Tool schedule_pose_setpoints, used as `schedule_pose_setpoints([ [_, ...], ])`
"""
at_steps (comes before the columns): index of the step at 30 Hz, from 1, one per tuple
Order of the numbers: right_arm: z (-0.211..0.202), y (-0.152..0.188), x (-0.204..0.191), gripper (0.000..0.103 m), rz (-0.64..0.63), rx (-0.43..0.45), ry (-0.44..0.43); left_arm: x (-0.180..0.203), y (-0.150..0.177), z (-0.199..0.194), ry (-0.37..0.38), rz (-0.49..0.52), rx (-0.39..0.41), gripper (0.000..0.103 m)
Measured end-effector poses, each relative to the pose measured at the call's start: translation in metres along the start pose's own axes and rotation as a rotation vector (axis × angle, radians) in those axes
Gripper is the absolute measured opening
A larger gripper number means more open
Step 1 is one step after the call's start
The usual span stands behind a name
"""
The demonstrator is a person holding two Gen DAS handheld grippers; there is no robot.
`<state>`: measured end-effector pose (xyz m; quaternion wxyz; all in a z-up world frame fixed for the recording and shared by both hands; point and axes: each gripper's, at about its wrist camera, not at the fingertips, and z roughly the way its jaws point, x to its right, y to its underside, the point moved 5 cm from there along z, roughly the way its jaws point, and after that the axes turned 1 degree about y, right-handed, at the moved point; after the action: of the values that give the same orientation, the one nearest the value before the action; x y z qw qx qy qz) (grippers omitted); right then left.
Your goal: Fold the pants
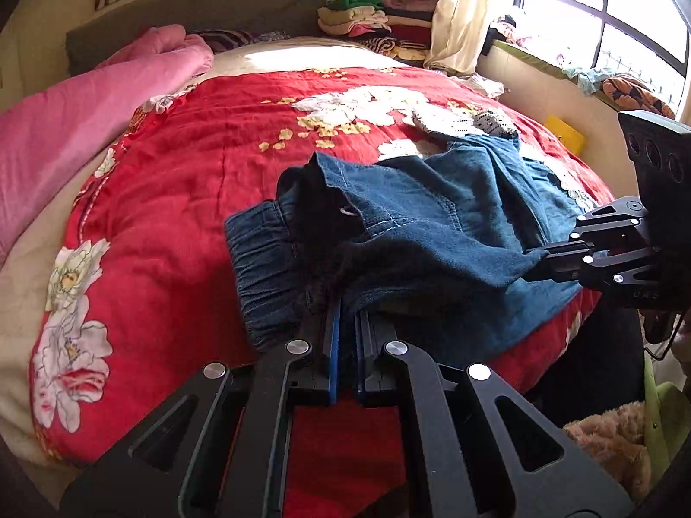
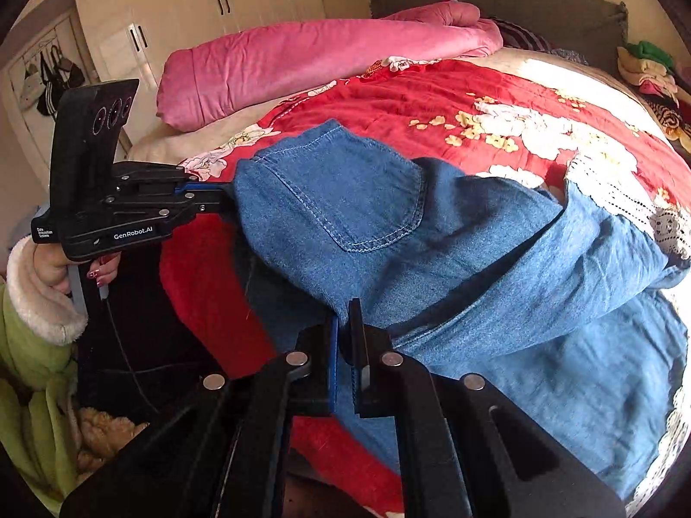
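Blue denim pants [image 1: 432, 224] lie bunched on the red floral quilt [image 1: 207, 164] that covers the bed, on the quilt's window-side half, with the upper part raised off the quilt by both tools. Left tongs [image 1: 345, 315]: fingers nearly pressed together, pinching the waist end of the pants, where the gathered elastic waistband [image 1: 259, 267] hangs just beside the fingers and the dark inner lining [image 1: 319, 224] is turned outward. Right tongs [image 2: 343, 323]: fingers drawn close, pinching a fold of denim at the lower edge of the raised part; the stitched back pocket [image 2: 358, 190] faces this camera, between the two tools. In the right wrist view the left tongs [image 2: 224, 198] meet the pants at their far edge, held by a hand [image 2: 86, 267] in a green sleeve with a white fleece cuff. In the left wrist view the right tongs [image 1: 540, 263] grip the opposite corner of the cloth. A white lace-edged cloth [image 2: 626, 190] lies on the quilt touching the pants on the side away from the left tongs. A rolled pink comforter [image 2: 311, 60] lies along the quilt's far edge, well apart from the pants. Stacked folded clothes [image 1: 371, 21] sit beyond the quilt's head end, near the window [image 1: 604, 13].
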<state>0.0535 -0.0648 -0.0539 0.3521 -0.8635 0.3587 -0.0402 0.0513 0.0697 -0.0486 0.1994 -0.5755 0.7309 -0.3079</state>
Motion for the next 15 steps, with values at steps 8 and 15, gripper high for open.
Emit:
schedule_pose_setpoints([
  [8, -0.004, 0.011, -0.007, 0.004, 0.026, 0.047, 0.007, 0.002, 0.004, -0.026, -0.051, -0.019, 0.084, 0.001],
  [15, 0.017, 0.02, -0.006, 0.007, 0.028, -0.025, 0.025, -0.008, 0.017, 0.0, 0.01, -0.092, -0.034, 0.003],
])
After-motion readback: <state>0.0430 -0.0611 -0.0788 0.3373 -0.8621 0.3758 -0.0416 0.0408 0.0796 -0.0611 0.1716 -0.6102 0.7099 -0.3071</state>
